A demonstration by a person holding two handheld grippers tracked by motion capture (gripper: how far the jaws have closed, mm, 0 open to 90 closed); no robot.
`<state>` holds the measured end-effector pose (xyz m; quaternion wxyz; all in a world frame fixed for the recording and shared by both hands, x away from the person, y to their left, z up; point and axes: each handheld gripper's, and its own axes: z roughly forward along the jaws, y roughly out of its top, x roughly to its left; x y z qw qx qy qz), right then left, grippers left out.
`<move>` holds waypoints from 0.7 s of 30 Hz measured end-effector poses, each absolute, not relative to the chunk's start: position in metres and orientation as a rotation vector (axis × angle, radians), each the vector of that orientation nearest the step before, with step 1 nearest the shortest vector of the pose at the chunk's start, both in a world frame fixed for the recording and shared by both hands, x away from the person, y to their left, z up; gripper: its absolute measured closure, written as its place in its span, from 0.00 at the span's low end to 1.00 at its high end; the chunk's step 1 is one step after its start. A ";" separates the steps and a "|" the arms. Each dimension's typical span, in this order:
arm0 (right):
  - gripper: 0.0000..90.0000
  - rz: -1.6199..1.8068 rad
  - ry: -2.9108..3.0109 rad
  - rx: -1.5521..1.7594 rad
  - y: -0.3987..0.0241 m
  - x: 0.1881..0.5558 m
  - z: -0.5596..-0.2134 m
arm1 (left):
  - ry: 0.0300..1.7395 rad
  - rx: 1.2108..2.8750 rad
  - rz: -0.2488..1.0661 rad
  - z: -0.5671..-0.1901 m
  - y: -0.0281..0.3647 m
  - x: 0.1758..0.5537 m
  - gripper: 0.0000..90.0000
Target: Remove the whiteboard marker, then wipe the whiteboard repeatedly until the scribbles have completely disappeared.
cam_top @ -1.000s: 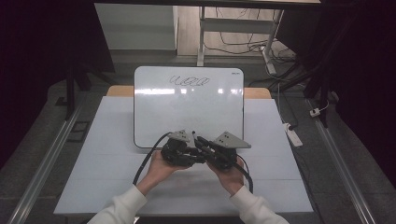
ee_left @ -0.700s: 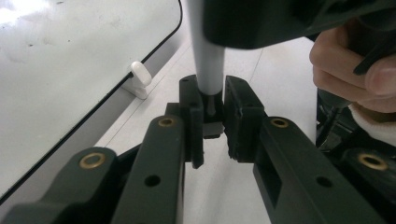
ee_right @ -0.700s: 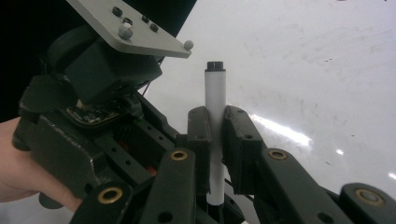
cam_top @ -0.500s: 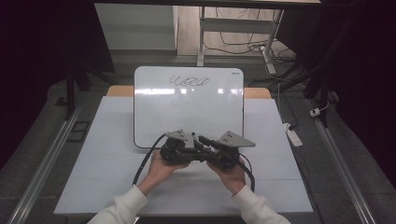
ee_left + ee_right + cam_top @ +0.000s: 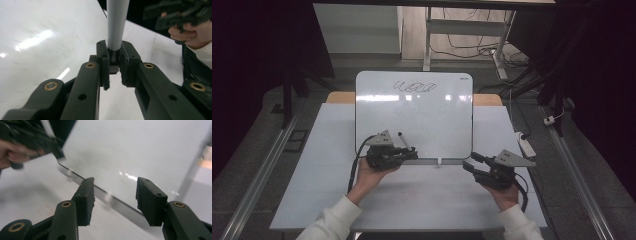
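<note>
A: What are the left tongs holding?

B: They are clamping a slim white marker pen with a black cap, over the near edge of the white rectangular whiteboard (scribbles along its far edge).

A: And the right tongs?

B: Their jaws have just been opening, gripping nothing, hovering above the pale counter just beside the board's near right corner.

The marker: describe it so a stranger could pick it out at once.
Find the whiteboard lying on the table. At its near left edge, the left hand-held gripper is shut on the marker, a slim grey stick with a dark tip. Nothing else there is pen-shaped.
</note>
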<state>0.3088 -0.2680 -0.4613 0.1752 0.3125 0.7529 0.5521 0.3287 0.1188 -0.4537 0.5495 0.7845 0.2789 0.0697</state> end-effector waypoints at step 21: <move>0.55 1.519 2.135 0.994 -0.296 0.317 -0.478 | 0.854 1.508 0.547 -0.407 0.181 0.437 0.87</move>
